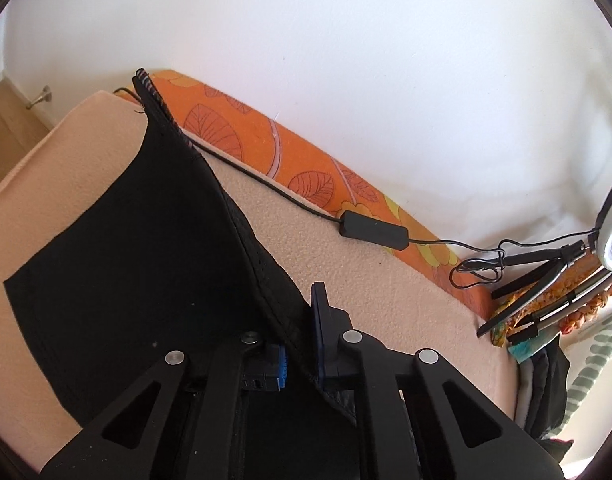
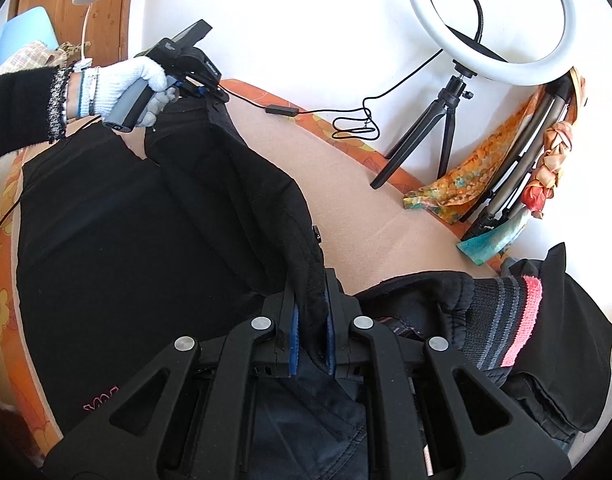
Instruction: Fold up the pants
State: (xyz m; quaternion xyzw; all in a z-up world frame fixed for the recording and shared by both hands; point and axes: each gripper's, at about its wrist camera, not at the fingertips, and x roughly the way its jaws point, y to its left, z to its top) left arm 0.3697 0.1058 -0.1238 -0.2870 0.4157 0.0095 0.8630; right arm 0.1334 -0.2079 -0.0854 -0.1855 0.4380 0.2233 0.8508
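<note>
Taking the ring light [image 2: 489, 20] as the landmark, the black pants [image 2: 118, 264] lie on the peach blanket [image 2: 365, 200] well to its left, one edge lifted into a taut ridge. At the far left end of that ridge, farthest from the light, the left gripper [image 2: 204, 90], in a gloved hand [image 2: 134, 80], is clamped on the fabric; in its own view the cloth passes between its fingers [image 1: 321, 340]. The ridge runs from there toward the light's side, ending at the right gripper [image 2: 311, 320], whose jaws are closed on a bunched fold. So the pants' long axis spans the two grippers, each holding its own end. A pile of other clothes [image 2: 505, 312] sits just below the light. The coming fold, I judge, means carrying this edge across the flat body of the pants.
</note>
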